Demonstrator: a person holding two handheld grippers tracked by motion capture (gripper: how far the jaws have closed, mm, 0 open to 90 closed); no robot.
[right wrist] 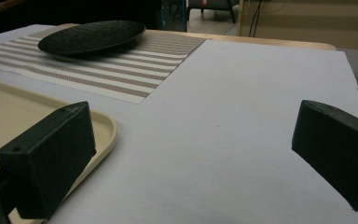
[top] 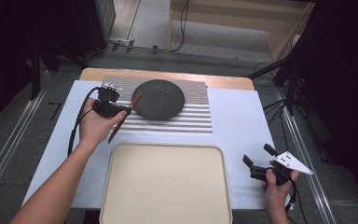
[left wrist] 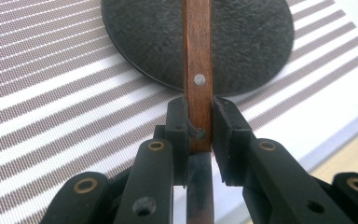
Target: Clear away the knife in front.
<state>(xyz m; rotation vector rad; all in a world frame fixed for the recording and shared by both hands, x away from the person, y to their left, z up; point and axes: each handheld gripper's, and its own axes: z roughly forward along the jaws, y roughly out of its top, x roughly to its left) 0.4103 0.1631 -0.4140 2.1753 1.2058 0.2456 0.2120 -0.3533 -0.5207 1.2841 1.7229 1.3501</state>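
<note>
Nearest the high camera lies a cream tray [top: 165, 186], bare, at the near middle of the white-covered surface [top: 242, 116]. Beyond it a striped placemat [top: 191, 119] carries a dark round plate [top: 158, 99].

At far left, the left hand-held gripper [top: 121, 111] is clamped on a knife [top: 125, 117] with a brown wooden handle. In the left gripper view the jaws pinch the handle [left wrist: 197, 70] at the end where it meets the metal blade [left wrist: 199, 191], beside a rivet; the handle runs out over the plate's edge, while the blade slants back toward the tray. The knife looks lifted off the mat.

At near right, the right hand-held gripper [top: 258, 161] hangs just over the surface with its jaws wide apart and nothing between them.

I judge the knife stiff and fairly light, the wood giving a surer bite than the smooth blade would. Gripped at one end of the handle, it may pivot in the pads; a hold nearer mid-handle would steady it.
</note>
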